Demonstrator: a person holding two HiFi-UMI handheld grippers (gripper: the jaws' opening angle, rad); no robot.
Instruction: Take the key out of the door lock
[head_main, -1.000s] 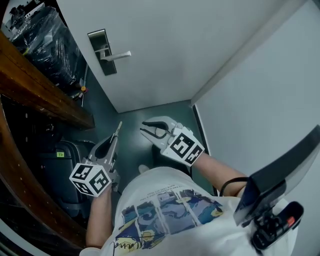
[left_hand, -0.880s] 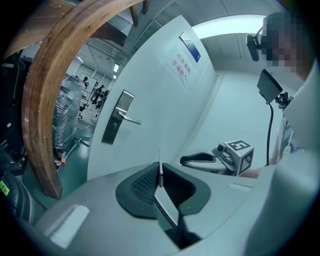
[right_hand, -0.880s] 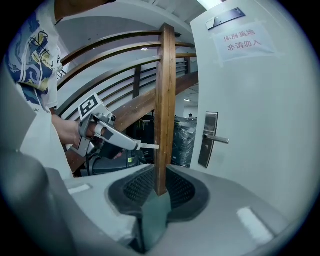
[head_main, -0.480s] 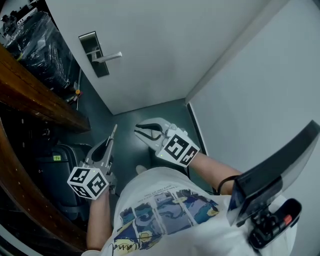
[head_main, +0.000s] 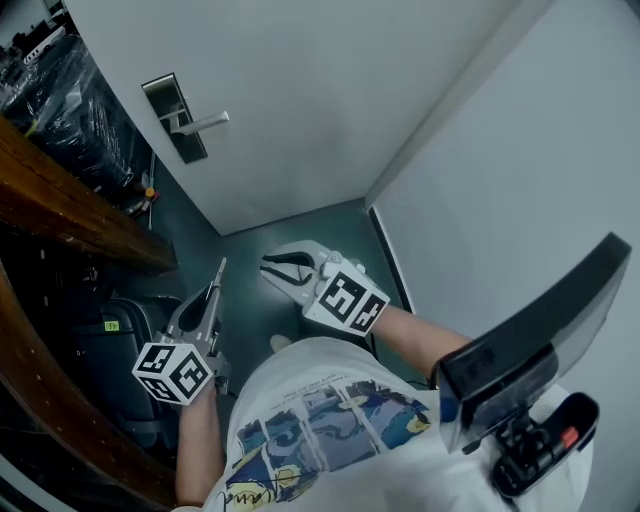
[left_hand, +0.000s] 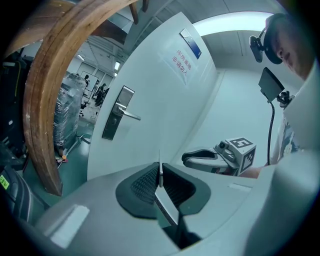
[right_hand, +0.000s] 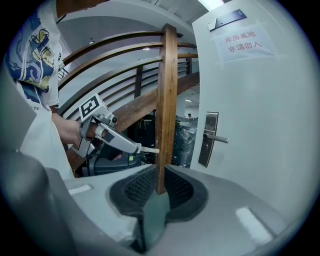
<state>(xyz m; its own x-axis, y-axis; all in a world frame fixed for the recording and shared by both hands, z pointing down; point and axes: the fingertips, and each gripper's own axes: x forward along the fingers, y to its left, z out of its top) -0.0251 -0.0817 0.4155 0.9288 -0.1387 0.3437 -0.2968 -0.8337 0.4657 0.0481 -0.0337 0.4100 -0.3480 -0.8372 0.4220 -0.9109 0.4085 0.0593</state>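
The white door (head_main: 300, 100) carries a metal lock plate (head_main: 174, 118) with a lever handle (head_main: 205, 124); I can make out no key in it. The plate also shows far off as lock plate (left_hand: 114, 119) and lock plate (right_hand: 210, 138). My left gripper (head_main: 218, 270) hangs low, well short of the door, shut on a thin pale flat strip (left_hand: 159, 170), which sticks out of the jaws as a strip (right_hand: 149, 149). My right gripper (head_main: 266, 268) is beside it, nearer the wall. Its jaws have just been closing to a narrow gap with nothing between them in the right gripper (right_hand: 159, 187).
A curved wooden railing (head_main: 70, 210) runs along the left, its post (right_hand: 165, 100) in front of the right gripper. Plastic-wrapped goods (head_main: 70, 90) lie beyond it, a dark case (head_main: 110, 340) below. A white wall (head_main: 520, 150) closes the right. A paper notice (left_hand: 181, 62) hangs on the door.
The right gripper's jaws have narrowed. The lock plate has slid left and down in the head view as the head turned. Both grippers stay roughly where they were.
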